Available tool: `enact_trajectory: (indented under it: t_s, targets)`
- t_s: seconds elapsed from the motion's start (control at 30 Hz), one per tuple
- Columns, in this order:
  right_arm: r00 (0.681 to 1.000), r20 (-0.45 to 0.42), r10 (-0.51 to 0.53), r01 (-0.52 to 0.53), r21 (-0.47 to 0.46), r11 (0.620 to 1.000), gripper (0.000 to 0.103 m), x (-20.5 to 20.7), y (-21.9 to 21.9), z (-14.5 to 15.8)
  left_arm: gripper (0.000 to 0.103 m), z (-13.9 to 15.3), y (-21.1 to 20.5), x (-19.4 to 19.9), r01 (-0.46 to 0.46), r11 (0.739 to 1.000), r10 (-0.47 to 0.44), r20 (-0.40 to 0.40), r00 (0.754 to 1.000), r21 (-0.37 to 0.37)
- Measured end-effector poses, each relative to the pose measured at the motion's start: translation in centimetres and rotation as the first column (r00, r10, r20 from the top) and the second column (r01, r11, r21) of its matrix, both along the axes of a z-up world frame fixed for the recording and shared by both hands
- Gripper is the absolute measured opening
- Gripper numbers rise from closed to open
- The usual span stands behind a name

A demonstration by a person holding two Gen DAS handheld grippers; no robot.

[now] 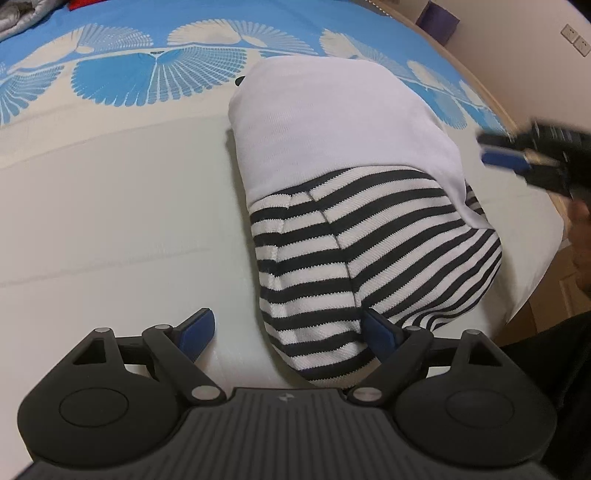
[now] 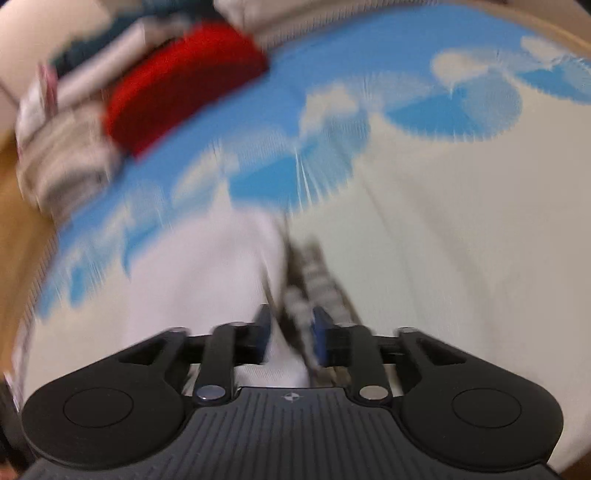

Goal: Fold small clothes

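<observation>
A small garment lies folded on the bed: its white part [image 1: 332, 122] is farther off and its black-and-white striped part [image 1: 369, 258] reaches toward me. My left gripper [image 1: 288, 317] stands open wide just above the near striped end. Its right pad [image 1: 380, 332] rests at the striped edge and its left pad [image 1: 195, 332] hangs over bare sheet. The right gripper [image 1: 506, 155] hovers blurred by the garment's right side. In the right wrist view, which is blurred, the right gripper [image 2: 291, 317] stands partly open, with white cloth [image 2: 207, 266] and striped cloth [image 2: 314, 273] seen between its fingers.
The bedsheet [image 1: 110, 221] is cream near me, with a blue fan pattern farther off. A red folded cloth [image 2: 177, 81] and grey clothes [image 2: 62, 155] are piled at the bed's far side. A purple box [image 1: 439, 18] stands beyond the bed. A hand [image 1: 580, 236] is at the right edge.
</observation>
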State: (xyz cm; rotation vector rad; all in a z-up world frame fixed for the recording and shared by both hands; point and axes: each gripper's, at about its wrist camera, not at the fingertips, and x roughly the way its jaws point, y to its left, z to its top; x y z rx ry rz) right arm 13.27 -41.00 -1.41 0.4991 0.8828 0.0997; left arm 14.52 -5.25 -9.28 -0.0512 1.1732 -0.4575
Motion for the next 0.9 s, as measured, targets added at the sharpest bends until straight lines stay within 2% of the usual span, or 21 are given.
enact_trajectory:
  t_s: [0.07,0.17,0.27,0.33,0.43,0.53,0.57,0.6,0.67,0.73,0.77,0.87,0.9]
  targets:
    - [0.999,0.016,-0.033,0.032,0.04,0.999,0.042,1.4,-0.1,-0.1,0.09,0.0,-0.1,0.0,0.006,1.0,-0.006,0.007,1.0,0.005]
    - [0.997,-0.036,-0.072,0.075,0.102,0.992,0.047,3.9,0.3,-1.6,0.09,0.0,0.1,0.1,0.003,1.0,-0.003,-0.001,1.0,-0.003]
    - [0.987,-0.096,-0.126,0.138,0.131,0.982,0.047,6.0,0.5,-3.2,0.092,0.0,0.2,0.1,0.001,1.0,-0.001,-0.004,1.0,-0.004]
    - [0.984,-0.112,-0.142,0.162,0.195,0.967,0.045,6.9,0.4,-4.1,0.093,-0.1,0.1,0.0,0.005,1.0,-0.005,0.002,1.0,0.005]
    - [0.988,-0.074,-0.134,0.15,0.279,0.949,0.003,7.5,0.8,-3.9,0.095,-0.1,0.2,0.2,0.002,1.0,-0.002,0.009,1.0,0.013]
    - [0.97,0.056,-0.238,0.207,0.327,0.922,0.002,7.0,-0.3,-2.1,0.095,0.3,0.3,0.3,-0.007,0.999,0.007,0.011,1.0,-0.032]
    - [0.963,0.066,-0.261,0.229,0.313,0.922,0.002,6.9,-0.6,-2.0,0.095,0.4,0.2,0.2,-0.003,0.999,0.004,0.016,1.0,-0.035]
    - [0.962,0.04,-0.272,0.256,0.232,0.938,0.002,7.1,-0.6,-2.1,0.095,0.4,0.0,0.2,0.007,1.0,-0.006,0.022,1.0,-0.026]
    - [0.959,-0.069,-0.276,0.279,0.054,0.959,0.002,7.7,-0.1,-3.6,0.095,0.2,-0.3,0.0,0.02,1.0,-0.02,0.018,1.0,-0.013]
    - [0.952,-0.164,-0.258,0.256,-0.034,0.966,0.002,8.0,0.4,-5.2,0.095,0.1,-0.3,-0.2,0.022,1.0,-0.022,0.015,1.0,0.0]
    - [0.955,-0.165,-0.247,0.243,-0.042,0.969,0.003,7.9,0.7,-5.1,0.095,0.2,-0.3,-0.2,0.018,1.0,-0.018,0.017,1.0,0.003]
    - [0.969,-0.058,-0.239,0.233,-0.086,0.969,0.009,6.8,0.9,-3.2,0.095,0.4,0.2,-0.1,-0.001,1.0,0.002,0.014,1.0,-0.007]
    - [0.971,-0.03,-0.236,0.233,-0.077,0.969,0.014,6.2,0.7,-2.5,0.095,0.5,0.3,-0.1,-0.006,1.0,0.006,0.011,1.0,-0.012]
